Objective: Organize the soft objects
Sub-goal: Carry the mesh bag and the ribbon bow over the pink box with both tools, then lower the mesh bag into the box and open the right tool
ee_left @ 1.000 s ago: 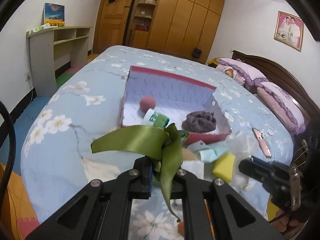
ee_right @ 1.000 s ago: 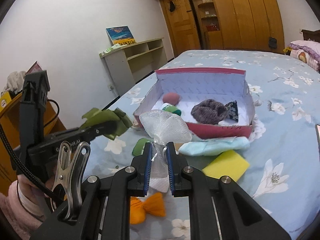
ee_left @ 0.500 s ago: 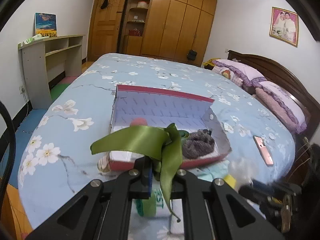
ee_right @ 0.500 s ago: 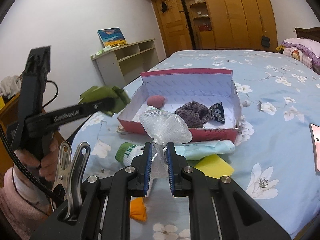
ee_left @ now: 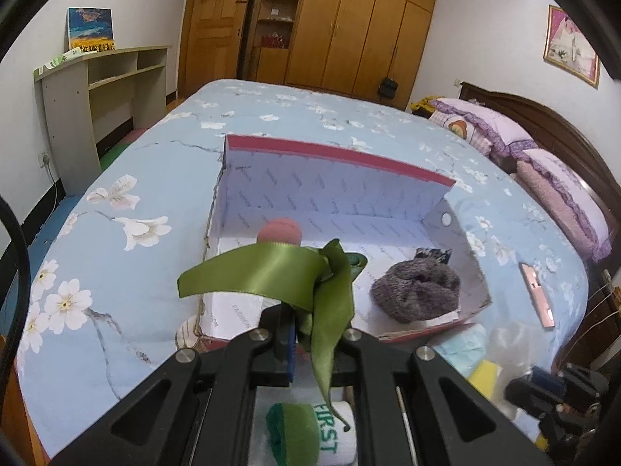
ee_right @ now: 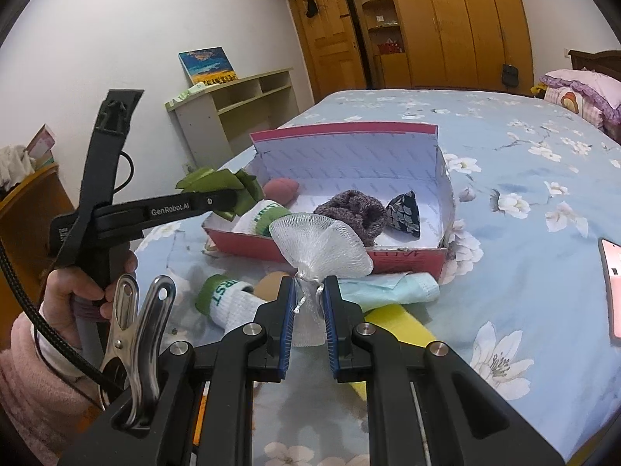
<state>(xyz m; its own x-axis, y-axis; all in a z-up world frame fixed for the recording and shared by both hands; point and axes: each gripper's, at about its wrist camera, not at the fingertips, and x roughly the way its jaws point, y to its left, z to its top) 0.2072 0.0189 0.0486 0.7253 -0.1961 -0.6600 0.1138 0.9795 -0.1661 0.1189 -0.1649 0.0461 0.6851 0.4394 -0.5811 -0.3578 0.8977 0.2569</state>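
My left gripper (ee_left: 314, 334) is shut on a green satin ribbon bow (ee_left: 271, 272). In the right wrist view that gripper (ee_right: 233, 196) holds the bow (ee_right: 217, 182) above the near left corner of a red shoebox (ee_right: 341, 132). My right gripper (ee_right: 309, 310) is shut on the neck of a white mesh pouch (ee_right: 318, 240), short of the box's front wall. Inside the white-lined box (ee_left: 337, 155) lie a pink ball (ee_left: 279, 231), a grey-brown fuzzy bundle (ee_left: 417, 291), a dark patterned pouch (ee_right: 403, 213) and a white-and-green sock (ee_right: 264, 217).
On the flowered bedspread in front of the box lie another white-and-green sock (ee_right: 229, 299), a pale teal cloth (ee_right: 388, 287) and a yellow sponge (ee_right: 396, 322). A pink phone (ee_right: 613, 291) lies to the right. Pillows (ee_left: 562, 178) and a headboard stand beyond.
My left gripper has carried the ribbon forward to the box's near left corner. The right gripper with the pouch has edged closer to the box front.
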